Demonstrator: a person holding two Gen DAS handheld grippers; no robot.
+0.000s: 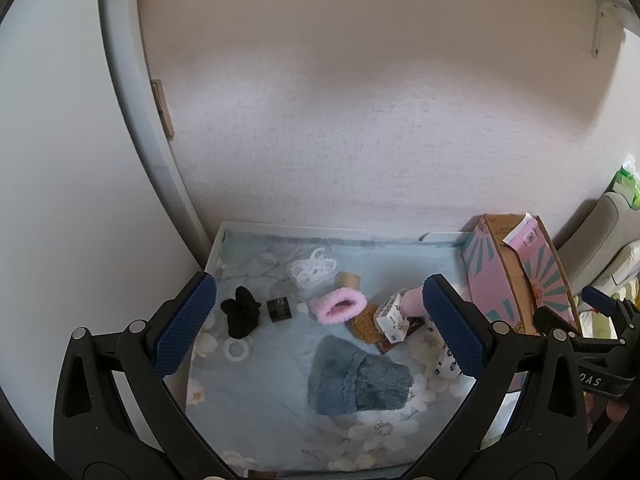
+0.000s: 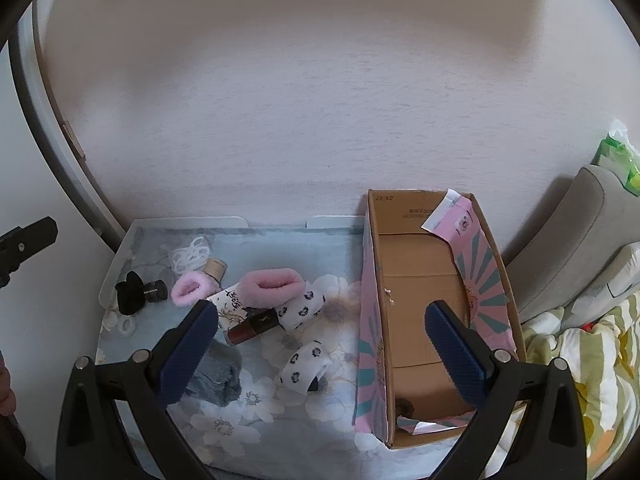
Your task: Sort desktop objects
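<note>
Loose items lie on a floral cloth: a blue-grey fluffy sock (image 1: 360, 380), a pink fluffy cuff (image 1: 338, 306), a black piece of cloth (image 1: 240, 316), a small black cube (image 1: 279, 308), a white ring (image 1: 237, 348), clear plastic rings (image 1: 312, 270) and a small printed carton (image 1: 394, 316). My left gripper (image 1: 318, 328) hangs open above them, holding nothing. In the right wrist view my right gripper (image 2: 322, 350) is open and empty, between two white spotted socks (image 2: 302, 372) and an open pink cardboard box (image 2: 424, 280). A dark red bottle (image 2: 250, 326) lies beside the carton (image 2: 232, 306).
A white wall rises directly behind the cloth-covered table (image 2: 240, 420). A grey cushion (image 2: 576, 232) and striped bedding (image 2: 580, 360) lie to the right of the box. The right gripper's body (image 1: 600, 344) shows at the edge of the left wrist view.
</note>
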